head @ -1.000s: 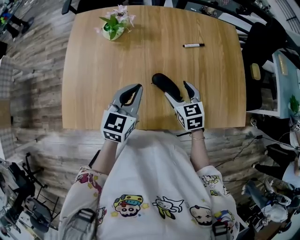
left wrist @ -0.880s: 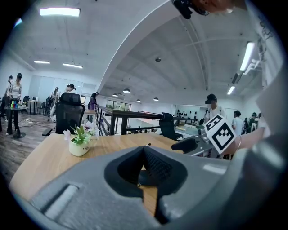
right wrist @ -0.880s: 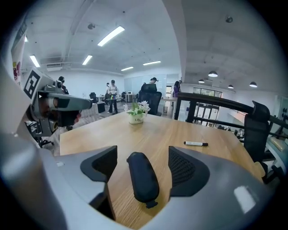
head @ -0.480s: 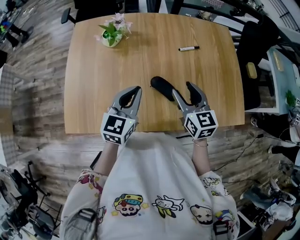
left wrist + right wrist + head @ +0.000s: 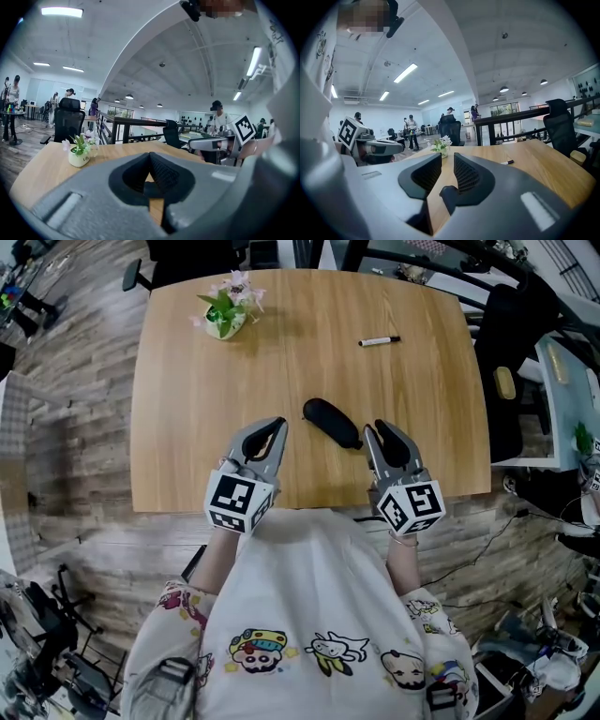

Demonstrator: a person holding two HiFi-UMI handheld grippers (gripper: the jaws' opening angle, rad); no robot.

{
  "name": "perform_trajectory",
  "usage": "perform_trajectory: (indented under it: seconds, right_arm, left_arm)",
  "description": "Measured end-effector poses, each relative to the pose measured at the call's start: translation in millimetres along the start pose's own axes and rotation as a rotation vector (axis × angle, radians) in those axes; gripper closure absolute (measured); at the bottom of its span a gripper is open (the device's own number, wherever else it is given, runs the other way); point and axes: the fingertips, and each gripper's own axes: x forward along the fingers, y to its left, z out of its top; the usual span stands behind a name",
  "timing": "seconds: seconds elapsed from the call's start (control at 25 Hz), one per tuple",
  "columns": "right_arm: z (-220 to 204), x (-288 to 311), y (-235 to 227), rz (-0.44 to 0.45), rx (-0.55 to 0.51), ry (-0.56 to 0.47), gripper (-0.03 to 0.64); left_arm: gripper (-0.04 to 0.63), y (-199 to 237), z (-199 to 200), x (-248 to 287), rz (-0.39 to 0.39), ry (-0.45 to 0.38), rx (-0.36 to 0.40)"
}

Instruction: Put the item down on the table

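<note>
The item, a black oblong object (image 5: 332, 422), lies flat on the wooden table (image 5: 187, 409) near the front middle, and neither gripper touches it. My right gripper (image 5: 377, 431) hovers just right of it. Its jaws have just been closing, and a narrow gap with nothing in it remains between them (image 5: 447, 157). My left gripper (image 5: 278, 424) stays left of the item, its tips meeting on nothing (image 5: 150, 157). Both gripper views miss the item.
A small potted plant (image 5: 225, 304) stands at the table's far left corner. A marker pen (image 5: 379, 340) lies at the far right. A black chair (image 5: 511, 343) sits beside the right edge. The front edge runs just under both grippers.
My right gripper has let go of the black item's near end, drawn back to the right and narrowed its jaws. The item rests on the table. The left gripper has hardly moved.
</note>
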Motion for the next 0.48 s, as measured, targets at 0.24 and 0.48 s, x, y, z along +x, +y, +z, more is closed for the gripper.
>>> perform_trajectory:
  seconds: [0.24,0.48]
  right_arm:
    - [-5,-8,-9,-0.03,0.04,-0.017,0.588]
    - [-11,-11,-15,-0.039,0.065,-0.027,0.607]
  left_arm:
    - [0.595,-3,-8,5,-0.015,0.019,-0.016]
    - [0.595,-4,-17,10,-0.026,0.043,-0.033]
